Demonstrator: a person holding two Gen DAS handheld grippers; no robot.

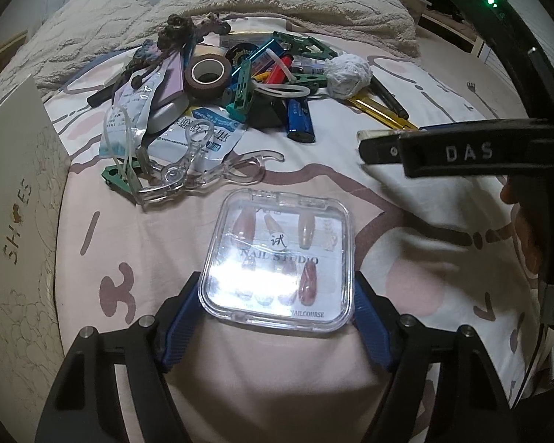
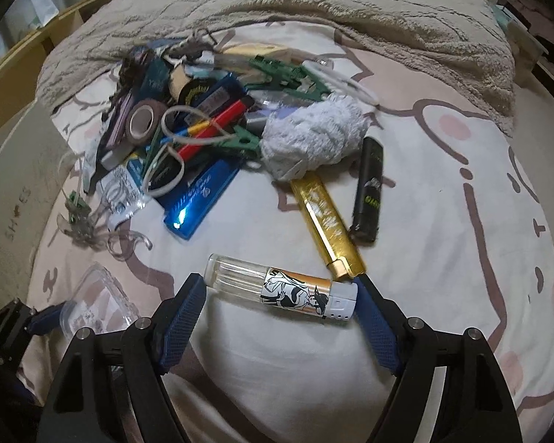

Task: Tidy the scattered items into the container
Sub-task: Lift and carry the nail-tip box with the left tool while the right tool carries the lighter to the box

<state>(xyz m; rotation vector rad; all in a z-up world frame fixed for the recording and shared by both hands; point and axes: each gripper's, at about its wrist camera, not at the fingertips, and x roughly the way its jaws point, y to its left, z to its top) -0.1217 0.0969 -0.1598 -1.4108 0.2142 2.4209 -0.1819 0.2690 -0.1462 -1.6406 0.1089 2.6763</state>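
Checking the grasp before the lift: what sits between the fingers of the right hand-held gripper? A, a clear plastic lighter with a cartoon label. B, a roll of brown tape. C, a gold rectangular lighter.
A: the clear plastic lighter with a cartoon label lies crosswise between the right hand-held gripper fingers.

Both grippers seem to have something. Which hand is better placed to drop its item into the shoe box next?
Probably the left. The left gripper is clamped on the clear nail case, and the shoe box stands right beside it. The right gripper, closed on the clear lighter, sits farther from the box.
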